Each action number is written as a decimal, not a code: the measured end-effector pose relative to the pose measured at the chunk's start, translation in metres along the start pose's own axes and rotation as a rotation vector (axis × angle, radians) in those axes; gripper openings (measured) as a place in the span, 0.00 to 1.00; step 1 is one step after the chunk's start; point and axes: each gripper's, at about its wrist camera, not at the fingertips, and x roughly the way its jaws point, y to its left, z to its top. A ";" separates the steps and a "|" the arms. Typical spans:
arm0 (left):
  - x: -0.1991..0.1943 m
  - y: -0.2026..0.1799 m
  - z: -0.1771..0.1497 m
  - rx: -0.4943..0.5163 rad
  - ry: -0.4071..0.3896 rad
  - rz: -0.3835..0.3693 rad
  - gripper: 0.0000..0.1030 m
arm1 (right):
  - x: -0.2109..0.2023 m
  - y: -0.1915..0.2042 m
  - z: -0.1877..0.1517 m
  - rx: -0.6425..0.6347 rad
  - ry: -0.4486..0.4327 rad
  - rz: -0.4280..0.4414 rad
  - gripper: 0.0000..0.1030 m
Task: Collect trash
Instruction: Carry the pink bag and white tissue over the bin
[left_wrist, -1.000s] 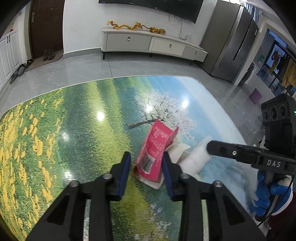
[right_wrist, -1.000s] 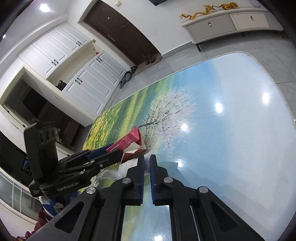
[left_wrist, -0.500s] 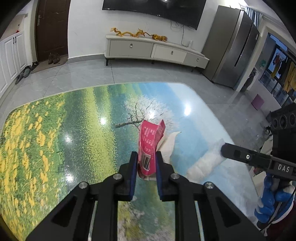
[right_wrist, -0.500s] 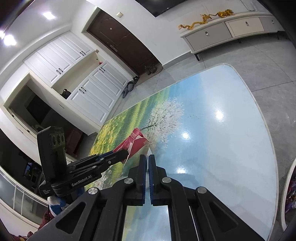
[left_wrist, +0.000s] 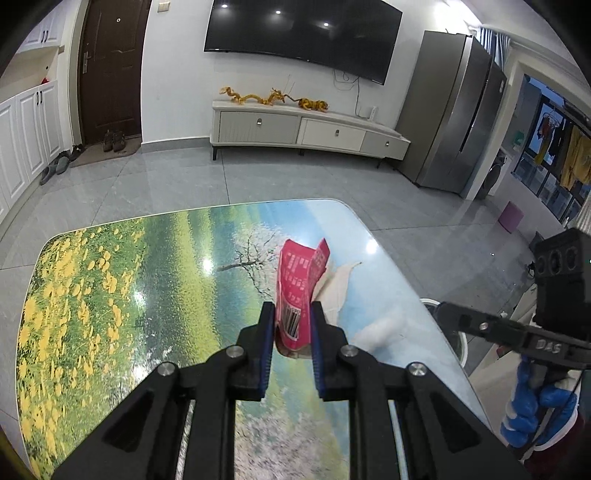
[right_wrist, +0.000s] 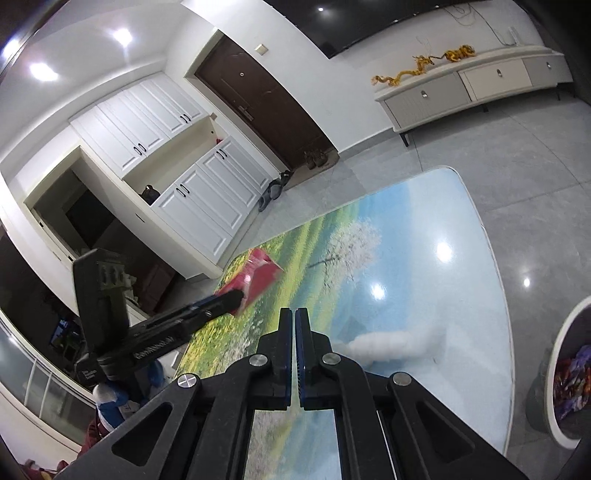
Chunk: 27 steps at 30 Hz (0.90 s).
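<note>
A red snack wrapper (left_wrist: 299, 280) with a barcode is pinched upright in my left gripper (left_wrist: 293, 317), lifted off the landscape-print table (left_wrist: 110, 295). A white scrap of paper (left_wrist: 341, 277) sticks out behind it. In the right wrist view the same wrapper (right_wrist: 260, 277) shows blurred at the left gripper's tip (right_wrist: 232, 295). My right gripper (right_wrist: 294, 314) is shut with nothing visible between its pads. A blurred white tissue (right_wrist: 391, 343) shows just right of its fingers; whether they touch I cannot tell. From the left wrist view, the right gripper (left_wrist: 443, 306) hovers at the table's right edge near the tissue (left_wrist: 380, 328).
A white-rimmed bin (right_wrist: 561, 354) holding colourful wrappers stands on the floor off the table's right edge, its rim (left_wrist: 461, 343) showing below the right gripper. A blue-gloved hand (left_wrist: 524, 406) holds that gripper. A grey tiled floor, a TV cabinet (left_wrist: 306, 129) and a fridge (left_wrist: 454, 110) lie beyond.
The left jaws closed on the red wrapper and lifted it off the table. Both grippers rose and drew back, and the bin came into the right wrist view.
</note>
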 end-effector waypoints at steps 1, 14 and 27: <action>-0.003 -0.001 -0.002 -0.003 -0.001 -0.002 0.16 | -0.001 -0.002 -0.001 0.002 0.008 -0.008 0.06; 0.009 0.012 -0.022 -0.037 0.027 -0.013 0.16 | 0.033 -0.042 -0.016 0.116 0.100 -0.099 0.48; 0.016 0.026 -0.029 -0.055 0.030 -0.010 0.16 | 0.077 -0.041 0.000 0.085 0.154 -0.196 0.39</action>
